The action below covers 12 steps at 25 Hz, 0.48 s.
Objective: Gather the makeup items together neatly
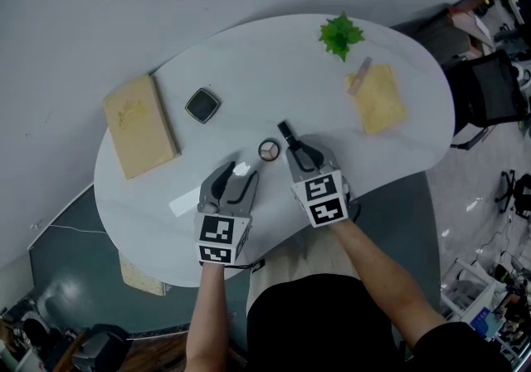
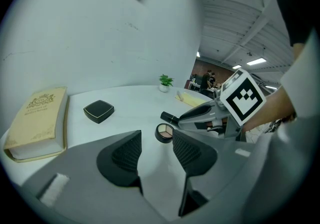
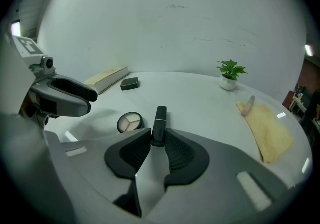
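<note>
A slim black lipstick tube (image 3: 159,120) with a gold band lies on the white table (image 1: 249,63), and my right gripper (image 3: 158,140) is shut on its near end. Just left of it sits a small round eyeshadow palette (image 1: 269,149), lid off, with tan shades. My left gripper (image 1: 239,173) hovers near the table's front edge, open, with nothing between its pads; in the left gripper view the round palette (image 2: 164,131) lies just beyond its tips. A square black compact (image 1: 202,105) rests farther back on the left. A pinkish tube (image 1: 358,75) lies on a yellow cloth (image 1: 380,98) at the right.
A thick tan book (image 1: 139,125) lies along the table's left side. A small green plant (image 1: 340,35) stands at the far edge. A black chair (image 1: 485,92) is off the right end of the table. The person's lap is against the front edge.
</note>
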Each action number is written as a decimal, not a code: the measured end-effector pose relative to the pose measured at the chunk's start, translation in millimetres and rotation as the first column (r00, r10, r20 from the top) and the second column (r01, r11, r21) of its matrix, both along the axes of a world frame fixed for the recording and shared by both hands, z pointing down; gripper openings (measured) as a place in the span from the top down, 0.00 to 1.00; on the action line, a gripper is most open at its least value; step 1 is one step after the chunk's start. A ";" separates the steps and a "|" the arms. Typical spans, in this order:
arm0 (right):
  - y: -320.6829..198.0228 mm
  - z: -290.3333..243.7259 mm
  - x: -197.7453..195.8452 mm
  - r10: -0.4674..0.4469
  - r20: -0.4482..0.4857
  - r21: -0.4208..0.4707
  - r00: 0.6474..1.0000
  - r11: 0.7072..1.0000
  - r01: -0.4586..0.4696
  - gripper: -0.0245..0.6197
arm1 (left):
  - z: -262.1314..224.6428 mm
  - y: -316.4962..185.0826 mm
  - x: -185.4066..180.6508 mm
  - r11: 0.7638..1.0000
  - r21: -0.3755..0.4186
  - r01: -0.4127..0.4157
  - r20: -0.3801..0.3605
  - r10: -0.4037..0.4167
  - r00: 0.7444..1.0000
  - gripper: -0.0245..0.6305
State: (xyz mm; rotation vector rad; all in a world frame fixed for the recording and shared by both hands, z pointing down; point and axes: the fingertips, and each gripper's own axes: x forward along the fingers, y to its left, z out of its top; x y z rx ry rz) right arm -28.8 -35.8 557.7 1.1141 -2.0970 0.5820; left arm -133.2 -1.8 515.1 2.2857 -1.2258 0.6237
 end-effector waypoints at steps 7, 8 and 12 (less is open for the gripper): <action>4.5 5.9 0.9 -0.006 -0.015 0.001 1.000 1.000 0.006 0.81 | 2.1 2.0 -1.2 1.000 -0.014 0.001 0.002 -0.001 1.000 0.67; 4.3 6.0 0.8 -0.009 -0.017 0.001 1.000 1.000 0.009 0.81 | 1.5 1.2 -1.1 1.000 -0.010 0.001 0.002 -0.001 1.000 0.67; 4.8 7.8 -0.1 -0.025 -0.029 -0.002 0.999 1.000 0.025 0.81 | 3.6 0.7 -0.7 1.000 -0.018 0.000 0.007 0.001 1.000 0.67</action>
